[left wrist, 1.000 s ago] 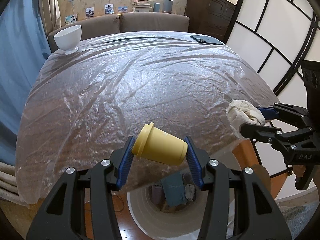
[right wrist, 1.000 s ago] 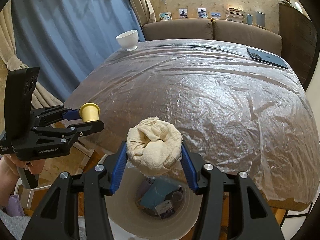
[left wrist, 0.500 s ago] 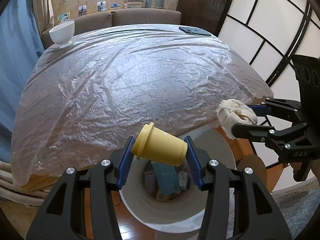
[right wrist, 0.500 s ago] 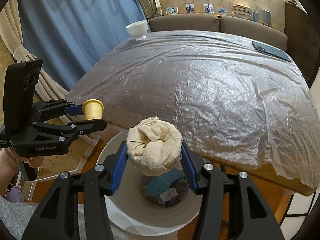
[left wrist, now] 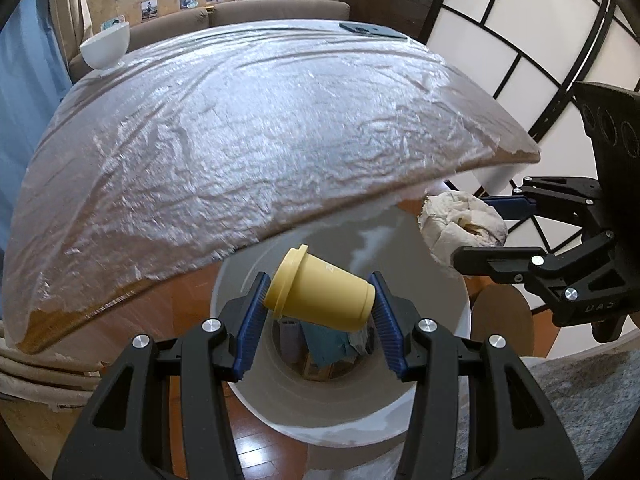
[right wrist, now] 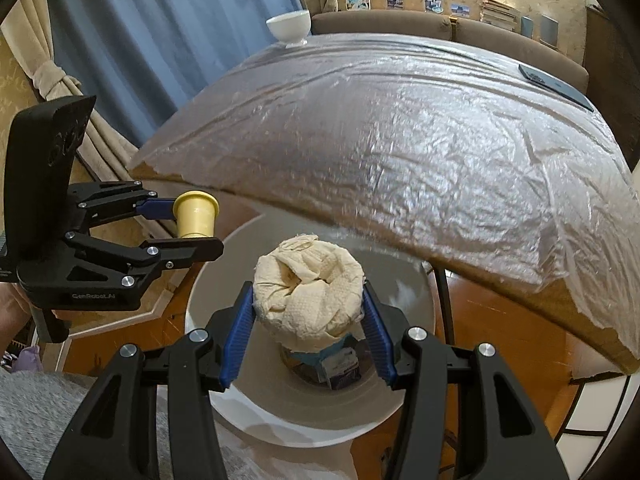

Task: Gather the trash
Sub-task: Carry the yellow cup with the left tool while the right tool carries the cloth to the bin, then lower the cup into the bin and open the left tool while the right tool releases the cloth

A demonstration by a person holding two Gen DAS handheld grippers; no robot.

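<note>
Tabletop, wrapped in crinkled clear plastic film, fills the far scene. White bowl at its far left corner; dark phone at far right. White trash bin stands on the wood floor below the near edge, discarded items inside. Left gripper: fingers clamp a yellow lidded cup, lying tilted, above the bin mouth. Right gripper: fingers clench a crumpled paper wad, also above the bin.
</note>
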